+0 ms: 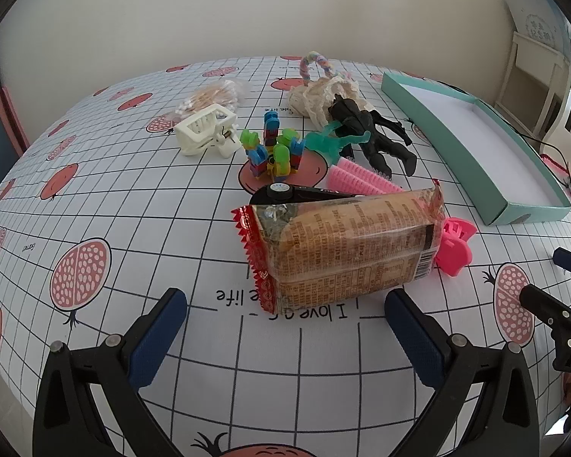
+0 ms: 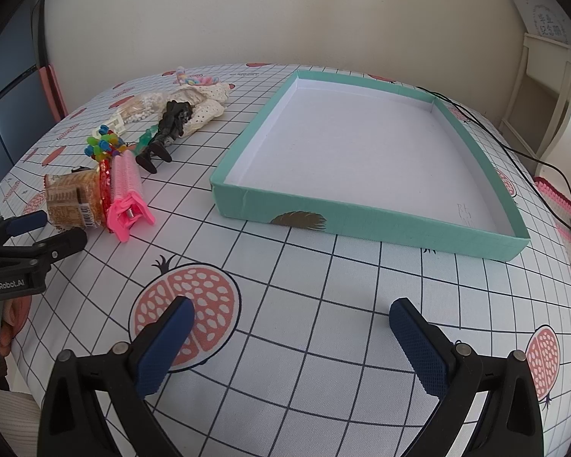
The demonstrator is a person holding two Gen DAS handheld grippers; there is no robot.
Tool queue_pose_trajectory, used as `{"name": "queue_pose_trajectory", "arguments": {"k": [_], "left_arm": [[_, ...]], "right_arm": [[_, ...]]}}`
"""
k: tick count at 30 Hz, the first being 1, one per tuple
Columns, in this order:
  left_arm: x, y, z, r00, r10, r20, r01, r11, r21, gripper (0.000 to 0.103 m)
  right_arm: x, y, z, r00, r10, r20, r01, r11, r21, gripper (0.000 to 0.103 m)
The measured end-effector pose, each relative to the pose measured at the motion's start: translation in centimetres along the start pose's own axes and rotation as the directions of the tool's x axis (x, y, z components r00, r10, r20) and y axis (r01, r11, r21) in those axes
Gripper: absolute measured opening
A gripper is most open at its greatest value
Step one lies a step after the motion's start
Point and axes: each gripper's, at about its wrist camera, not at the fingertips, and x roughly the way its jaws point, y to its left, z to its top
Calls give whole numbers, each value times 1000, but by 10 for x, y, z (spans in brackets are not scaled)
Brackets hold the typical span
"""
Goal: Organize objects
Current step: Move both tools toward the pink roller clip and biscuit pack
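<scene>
Teal tray (image 2: 361, 224), white inside, nothing in it, sits ahead of right gripper (image 2: 291, 327), well apart. Right jaws wide, nothing between, hovering over pomegranate-print tablecloth (image 2: 323, 285). Left gripper (image 1: 285, 314) jaws wide too, nothing gripped; wrapped snack pack (image 1: 342, 243) lies just ahead of its tips, not touching pads. Pink claw clip (image 1: 455, 245) touching pack's right end. Beyond pack: pink hair rollers (image 1: 361, 182), coloured block toy (image 1: 276, 152), black figure (image 1: 373, 133), white claw clip (image 1: 207, 129), cotton swab bag (image 1: 213, 97), lace cloth (image 1: 323, 95).
</scene>
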Motion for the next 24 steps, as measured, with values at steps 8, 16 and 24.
{"name": "queue_pose_trajectory", "arguments": {"k": [8, 16, 24], "left_arm": [[0, 0, -2, 1000, -9, 1, 9, 1000, 9, 103], [-2, -2, -3, 999, -35, -14, 36, 999, 39, 103], [-13, 5, 2, 994, -109, -12, 109, 994, 5, 103]], "right_arm": [[0, 0, 0, 1000, 0, -1, 0, 1000, -1, 103], [2, 2, 4, 999, 5, -41, -5, 1000, -11, 103], [-4, 7, 21, 998, -4, -57, 2, 999, -32, 103]]}}
